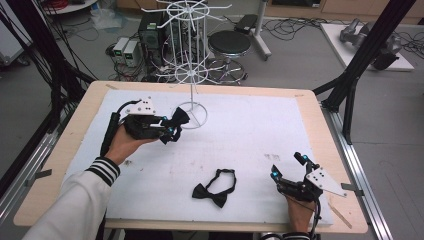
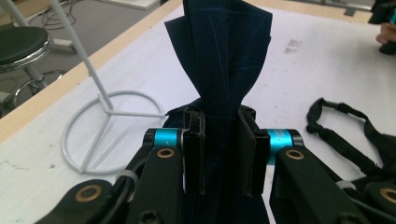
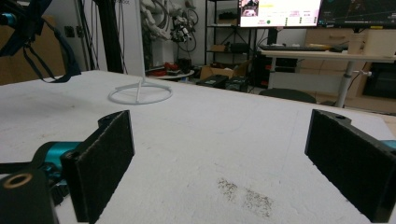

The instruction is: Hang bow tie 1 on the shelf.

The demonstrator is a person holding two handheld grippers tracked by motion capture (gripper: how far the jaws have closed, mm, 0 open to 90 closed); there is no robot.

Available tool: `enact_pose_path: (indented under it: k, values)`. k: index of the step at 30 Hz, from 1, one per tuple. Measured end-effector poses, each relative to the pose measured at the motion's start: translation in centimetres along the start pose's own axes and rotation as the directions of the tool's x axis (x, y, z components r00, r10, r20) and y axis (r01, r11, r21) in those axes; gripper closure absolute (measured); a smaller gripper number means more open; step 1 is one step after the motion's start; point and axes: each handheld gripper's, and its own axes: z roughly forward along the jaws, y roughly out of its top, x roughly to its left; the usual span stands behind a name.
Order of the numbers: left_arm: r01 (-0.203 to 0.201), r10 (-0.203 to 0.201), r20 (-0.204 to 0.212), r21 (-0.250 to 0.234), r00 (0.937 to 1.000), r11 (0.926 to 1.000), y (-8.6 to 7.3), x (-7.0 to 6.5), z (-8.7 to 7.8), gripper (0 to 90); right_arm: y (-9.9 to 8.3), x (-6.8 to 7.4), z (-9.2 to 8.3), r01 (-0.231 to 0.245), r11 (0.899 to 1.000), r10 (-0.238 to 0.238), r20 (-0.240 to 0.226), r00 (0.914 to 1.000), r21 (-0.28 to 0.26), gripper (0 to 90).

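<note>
The left gripper (image 1: 171, 131) pinches a bow tie (image 1: 178, 118), apparently for hanging on the rack (image 1: 192, 75); the right gripper (image 1: 289, 170) rests spread.

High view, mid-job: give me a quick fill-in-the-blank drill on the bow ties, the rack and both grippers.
1. The left gripper is shut on a dark ____.
2. The right gripper has its jaws ____.
3. The second bow tie lies flat on the white ____.
4. The white wire rack has a base shaped like a ____.

Missing words: bow tie; open; mat; ring
</note>
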Motion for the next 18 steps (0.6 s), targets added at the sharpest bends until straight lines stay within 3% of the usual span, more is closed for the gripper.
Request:
enact_pose_path:
  k: [11,18]
  values:
    - [0.08,-0.086,-0.07,-0.081,0.9939,0.9935,0.2,0.8,-1.4,74.5,0.0,0.1,0.0,-0.005,1.0,0.005,0.0,1.0,0.005,7.5]
    - [0.126,-0.145,-0.12,-0.158,0.982,0.9794,0.7,1.5,-2.7,74.5,0.0,0.1,0.0,-0.004,1.0,0.004,0.0,1.0,0.005,7.4]
